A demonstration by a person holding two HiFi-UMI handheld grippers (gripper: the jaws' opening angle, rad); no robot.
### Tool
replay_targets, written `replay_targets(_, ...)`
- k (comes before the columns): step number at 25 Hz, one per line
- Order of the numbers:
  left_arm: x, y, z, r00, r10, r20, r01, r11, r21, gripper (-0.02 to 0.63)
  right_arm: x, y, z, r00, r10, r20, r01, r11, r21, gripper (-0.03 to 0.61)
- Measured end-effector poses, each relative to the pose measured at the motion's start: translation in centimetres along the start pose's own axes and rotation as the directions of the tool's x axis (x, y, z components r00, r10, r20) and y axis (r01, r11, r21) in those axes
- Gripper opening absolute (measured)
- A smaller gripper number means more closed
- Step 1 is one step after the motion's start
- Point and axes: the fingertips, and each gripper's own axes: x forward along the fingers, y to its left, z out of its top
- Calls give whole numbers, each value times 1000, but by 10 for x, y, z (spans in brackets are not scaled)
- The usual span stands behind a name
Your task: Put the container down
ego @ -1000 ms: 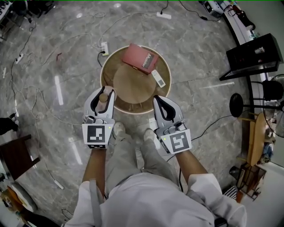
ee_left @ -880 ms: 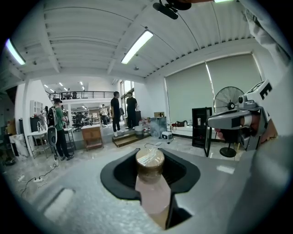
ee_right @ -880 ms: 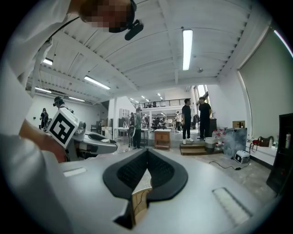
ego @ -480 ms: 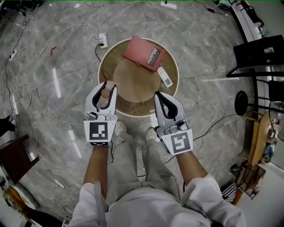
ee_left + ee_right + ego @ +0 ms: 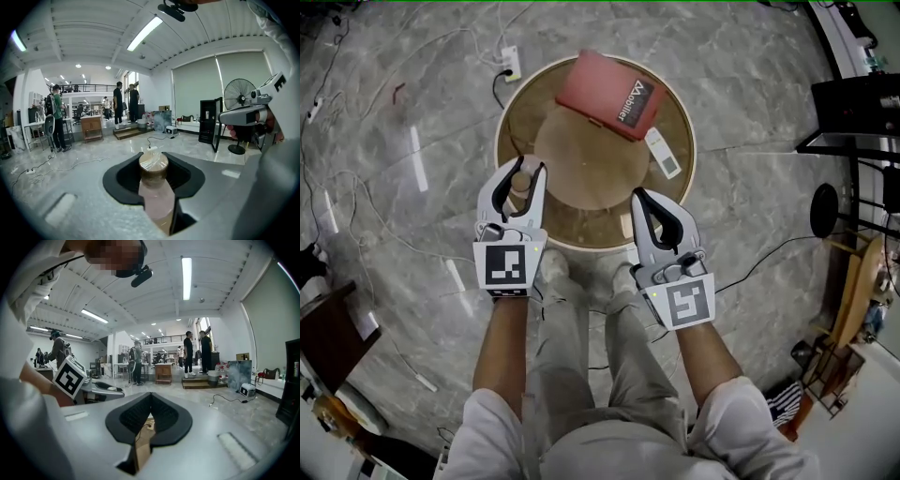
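The container (image 5: 518,185) is a small pinkish bottle with a tan lid. My left gripper (image 5: 522,171) is shut on it over the near left rim of the round wooden table (image 5: 680,112). In the left gripper view the container (image 5: 153,176) stands upright between the dark pads, lid towards the tips of the left gripper (image 5: 153,159). My right gripper (image 5: 644,199) hovers over the table's near right rim, shut with nothing in it. The right gripper view shows the right gripper (image 5: 150,398) with tips meeting and bare wood seen below them.
A red box (image 5: 609,92) lies at the table's far side, with a white remote (image 5: 663,155) beside it. A raised round wooden disc (image 5: 586,159) fills the table's middle. A power strip (image 5: 511,63) and cables lie on the marble floor. A black stand (image 5: 862,108) is at the right.
Both grippers have sunk towards the table, which now looks larger and closer. The left gripper still holds the container; the right stays shut and empty.
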Motion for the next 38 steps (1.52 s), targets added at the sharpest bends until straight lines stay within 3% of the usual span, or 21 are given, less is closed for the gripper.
replay_targets(8, 40, 2, -56, 1000, -8, -17, 8, 1000, 0, 124, 29, -12, -51, 999, 1, 32, -1, 1000, 3, 0)
replay_targets(12, 56, 2, -85, 999, -23, -38, 23, 1000, 11, 124, 42, -11, -81, 1000, -6, -26, 7, 999, 47, 0)
replay_targets(23, 87, 0, -161, 997, -34, -66, 35, 999, 12, 124, 54, -8, -153, 999, 13, -46, -11, 999, 44, 1)
replay_targets(38, 107, 2, -214, 994, -49, -100, 50, 999, 3, 126, 57, -4, -204, 995, 11, -97, -4, 997, 76, 2)
